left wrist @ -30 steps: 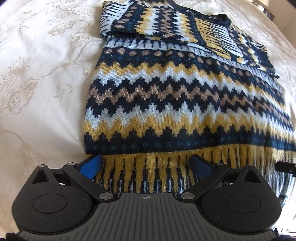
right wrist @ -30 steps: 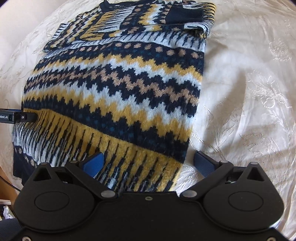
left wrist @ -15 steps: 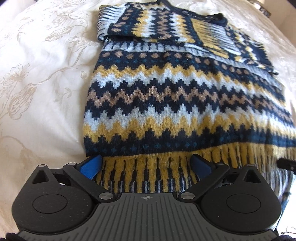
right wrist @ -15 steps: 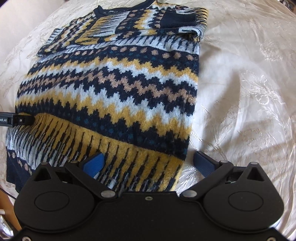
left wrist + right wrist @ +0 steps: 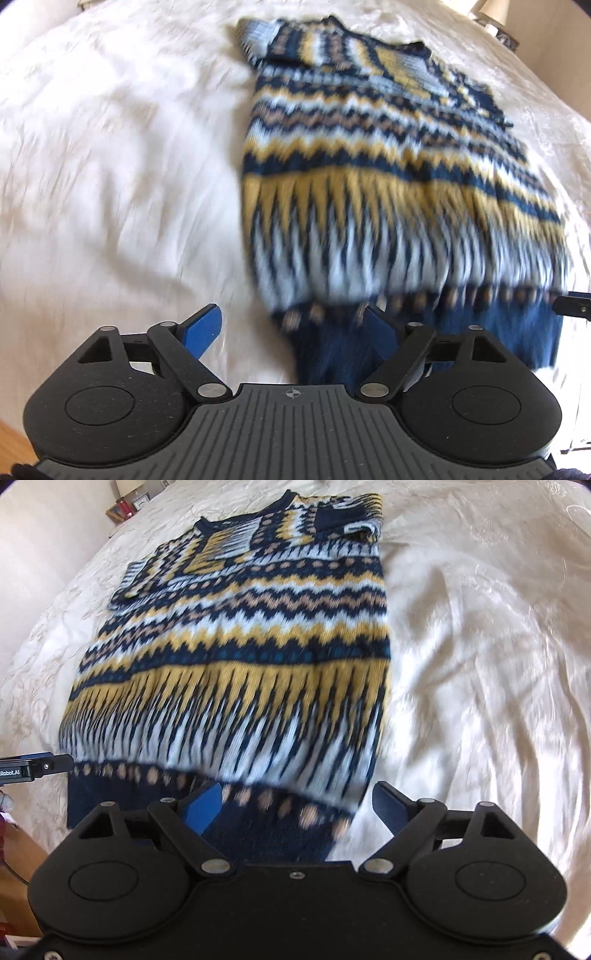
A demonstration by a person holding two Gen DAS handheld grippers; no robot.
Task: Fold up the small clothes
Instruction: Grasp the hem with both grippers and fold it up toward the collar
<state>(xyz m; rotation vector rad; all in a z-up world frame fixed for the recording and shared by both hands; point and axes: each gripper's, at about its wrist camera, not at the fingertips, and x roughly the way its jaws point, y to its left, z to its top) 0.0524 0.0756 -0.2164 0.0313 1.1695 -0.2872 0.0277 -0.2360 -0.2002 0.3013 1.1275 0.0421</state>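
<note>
bright daylight, motion blur, fisheye warp

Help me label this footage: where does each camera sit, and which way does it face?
Left wrist: on the left hand-held gripper, looking steeply down over the sweater's hem corner; its open blue fingers show.
Right wrist: on the right hand-held gripper, steeply down over the opposite hem corner; open fingers show.
Shared: the sweater, the bedspread, each other's fingertip.

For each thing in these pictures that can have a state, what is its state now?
Sweater: lies flat on the bedspread, sleeves folded in over the chest, hem nearest the cameras.
Left gripper: jaws open and just been closing; hem corner lies between them, not pinched.
Right gripper: jaws open and just been closing; other hem corner between them, not pinched.
Bedspread: spread out, lightly wrinkled.
</note>
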